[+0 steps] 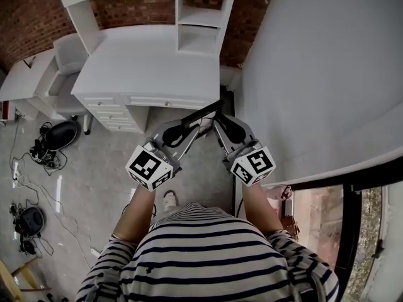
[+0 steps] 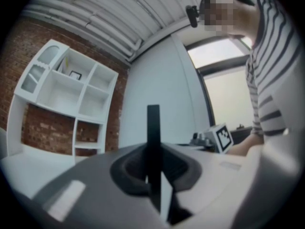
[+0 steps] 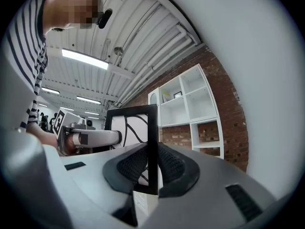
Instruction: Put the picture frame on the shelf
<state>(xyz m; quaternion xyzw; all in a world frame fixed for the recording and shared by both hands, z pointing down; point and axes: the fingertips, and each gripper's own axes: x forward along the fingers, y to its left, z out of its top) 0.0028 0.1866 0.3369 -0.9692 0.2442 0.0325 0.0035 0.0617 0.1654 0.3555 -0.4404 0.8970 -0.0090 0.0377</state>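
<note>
Both forearms reach forward side by side, with the grippers level and angled toward each other. The left gripper [image 2: 153, 173] pinches one side edge of the picture frame [image 3: 136, 123] and the right gripper [image 3: 152, 168] pinches the other. They hold it upright in the air before the desk's [image 1: 151, 61] front edge, well apart from the shelf [image 1: 200, 17].

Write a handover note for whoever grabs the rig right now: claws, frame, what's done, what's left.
Left claw: shut on one side edge of the picture frame.
Right claw: shut on the opposite side edge.
Frame: held upright in the air between both claws, in front of the white desk and short of the shelf that stands on it.
Done: frame is picked up and gripped on both sides.
Left: carry it to the shelf, stand it in a compartment, open both claws and back off.
</note>
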